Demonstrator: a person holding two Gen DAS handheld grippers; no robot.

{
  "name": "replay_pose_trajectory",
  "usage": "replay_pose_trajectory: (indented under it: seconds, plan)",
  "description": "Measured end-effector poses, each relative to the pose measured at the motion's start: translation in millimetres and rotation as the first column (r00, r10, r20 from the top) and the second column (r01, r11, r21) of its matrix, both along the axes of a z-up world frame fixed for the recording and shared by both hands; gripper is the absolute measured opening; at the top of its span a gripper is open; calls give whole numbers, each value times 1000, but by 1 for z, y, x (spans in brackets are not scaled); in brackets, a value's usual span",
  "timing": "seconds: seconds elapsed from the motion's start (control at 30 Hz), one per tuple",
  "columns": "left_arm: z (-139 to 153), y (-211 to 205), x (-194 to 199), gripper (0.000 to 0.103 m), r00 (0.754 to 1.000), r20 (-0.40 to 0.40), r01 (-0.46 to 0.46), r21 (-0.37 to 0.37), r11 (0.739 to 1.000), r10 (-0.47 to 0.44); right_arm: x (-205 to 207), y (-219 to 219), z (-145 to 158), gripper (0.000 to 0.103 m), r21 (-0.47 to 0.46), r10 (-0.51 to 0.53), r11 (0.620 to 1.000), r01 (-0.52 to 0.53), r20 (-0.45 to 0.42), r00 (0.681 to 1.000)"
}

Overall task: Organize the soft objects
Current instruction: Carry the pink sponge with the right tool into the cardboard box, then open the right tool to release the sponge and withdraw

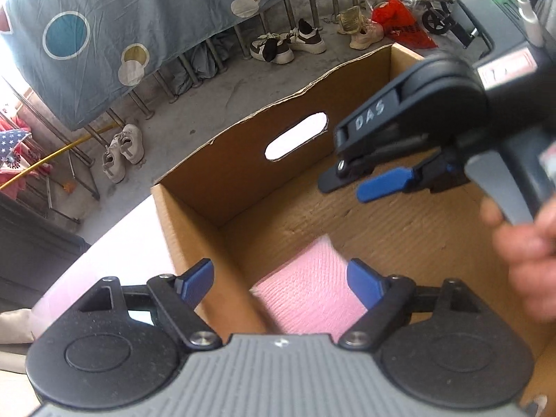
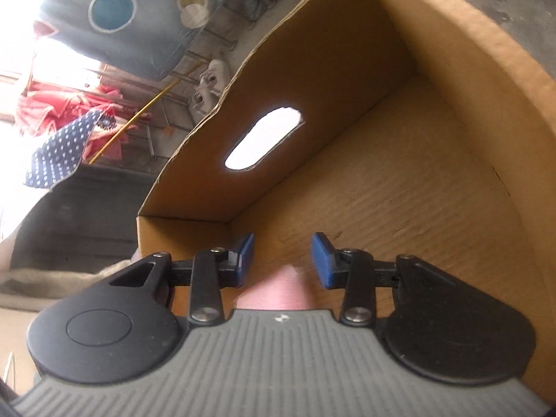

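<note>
Your pink cloth (image 1: 309,292) already lies on the floor of the cardboard box (image 1: 243,170), in its near corner, and nothing else soft shows inside, so one item looks stowed. Your left claw (image 1: 281,283) stands wide apart, one finger outside the box wall, gripping nothing. Your right claw (image 2: 283,260) hovers part-open and empty above it; what remains outside I can't tell.

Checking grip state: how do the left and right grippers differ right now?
Left gripper has its jaws spread wide, straddling the cardboard box wall; right gripper has a narrower gap, wholly over the box floor. The pink cloth touches the left's right pad; it lies below the right's gap, untouched. Both have blue pads, point into the box and grip nothing.
</note>
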State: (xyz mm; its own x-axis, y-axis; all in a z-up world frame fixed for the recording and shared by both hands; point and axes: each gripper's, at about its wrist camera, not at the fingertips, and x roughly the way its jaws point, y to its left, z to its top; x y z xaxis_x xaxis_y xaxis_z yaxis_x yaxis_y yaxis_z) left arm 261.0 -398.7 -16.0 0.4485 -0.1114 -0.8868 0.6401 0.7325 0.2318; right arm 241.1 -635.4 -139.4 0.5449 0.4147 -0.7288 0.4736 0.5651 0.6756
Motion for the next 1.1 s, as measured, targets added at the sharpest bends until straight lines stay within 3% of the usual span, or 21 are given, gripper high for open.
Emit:
replay_pose_trajectory:
  seconds: [0.37,0.5,0.63,0.83,1.1]
  plan:
    - [50,57,-30,90,999,-18,-42,-110,993,40,-60,-1,77,35,41,-13,999,7,148,989]
    - [64,95,-40,94,996,-4,-84,-155,984,85,-90,7,95,35,14,33,999,-35,125,992]
    - [70,146,-52,96,987,11,-155,-200,967,160,-96,29,74,35,-43,74,996,-74,-3,997]
    - [57,218,-75,97,965,20,-250,-220,943,261,-86,54,3,35,-36,49,998,-59,-230,972]
    - [20,283,-96,97,940,-48,-338,-262,904,338,-53,70,-13,33,28,-37,999,43,-203,979]
